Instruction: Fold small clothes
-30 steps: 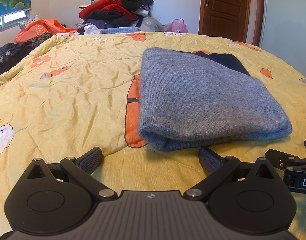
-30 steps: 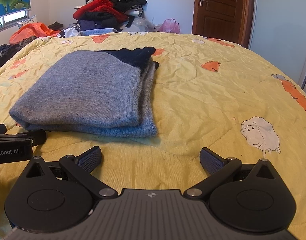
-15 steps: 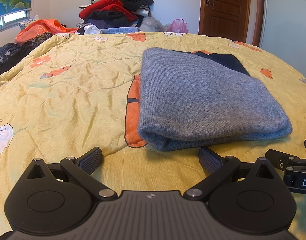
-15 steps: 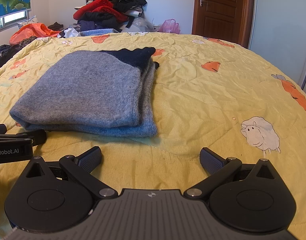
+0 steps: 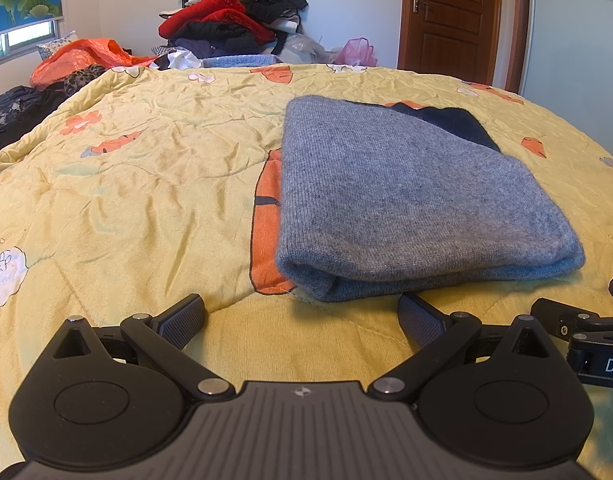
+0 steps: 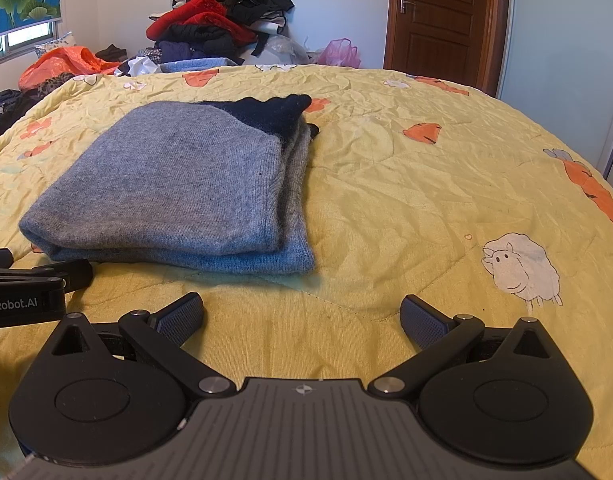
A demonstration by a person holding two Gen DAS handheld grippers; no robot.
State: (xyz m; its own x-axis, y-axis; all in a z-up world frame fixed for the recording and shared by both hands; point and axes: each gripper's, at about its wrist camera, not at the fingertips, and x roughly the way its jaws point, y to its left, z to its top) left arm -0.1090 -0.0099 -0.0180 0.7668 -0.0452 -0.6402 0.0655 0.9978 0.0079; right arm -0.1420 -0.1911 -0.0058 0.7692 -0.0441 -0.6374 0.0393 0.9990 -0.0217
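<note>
A folded grey sweater (image 5: 410,200) lies on the bed's yellow quilt (image 5: 146,200), just ahead of both tongs. The right wrist view shows its open side, with stacked layers and a navy part (image 6: 274,114) at the far end; the left wrist view shows instead the rounded fold and an orange carrot print (image 5: 266,216) partly under the sweater. The left tongs (image 5: 302,316) stand wide apart, holding nothing. The right tongs (image 6: 302,314) are likewise spread and empty, beside a printed sheep (image 6: 520,270). Beyond the bed sit a heap of clothes (image 5: 230,20), an orange bag (image 5: 78,58), a pink bag (image 6: 340,54) and a wooden door (image 6: 442,16).
</note>
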